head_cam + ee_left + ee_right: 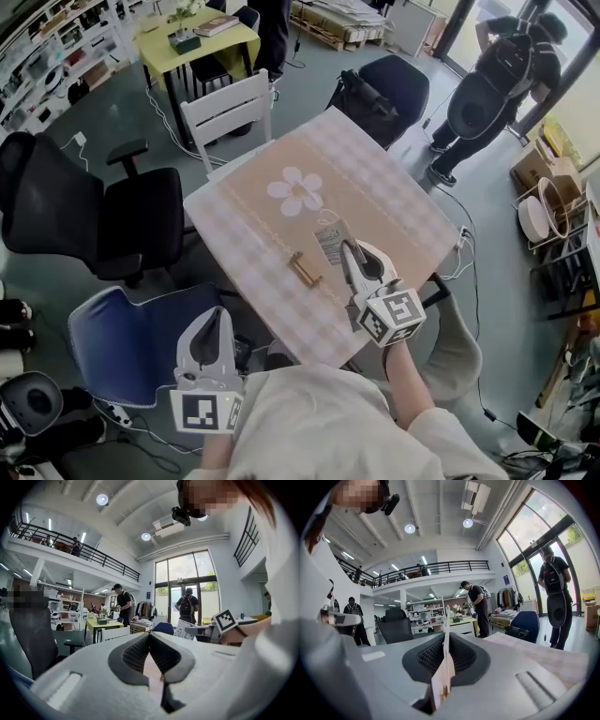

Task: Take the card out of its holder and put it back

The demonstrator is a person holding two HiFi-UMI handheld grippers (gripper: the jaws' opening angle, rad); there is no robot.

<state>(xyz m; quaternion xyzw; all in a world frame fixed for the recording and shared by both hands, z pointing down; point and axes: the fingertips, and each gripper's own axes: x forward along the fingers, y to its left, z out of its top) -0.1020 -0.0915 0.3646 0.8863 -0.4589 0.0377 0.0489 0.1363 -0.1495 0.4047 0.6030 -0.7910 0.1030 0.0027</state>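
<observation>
A small wooden card holder (305, 269) lies on the checkered tablecloth (281, 225), left of my right gripper (348, 247). That gripper is shut on a printed card (331, 241), which it holds above the cloth, apart from the holder. In the right gripper view the card (445, 660) shows edge-on, pinched between the two pads. My left gripper (217, 313) hangs below the table's near edge, over the person's lap, jaws shut and empty. In the left gripper view its fingertips (149, 635) meet with nothing between them.
A flower print (297, 192) marks the cloth's middle. A white chair (228, 111) and a black bag (364, 101) stand at the table's far side, black office chairs (94, 211) and a blue chair (131, 333) at its left. A person (502, 80) stands at the far right.
</observation>
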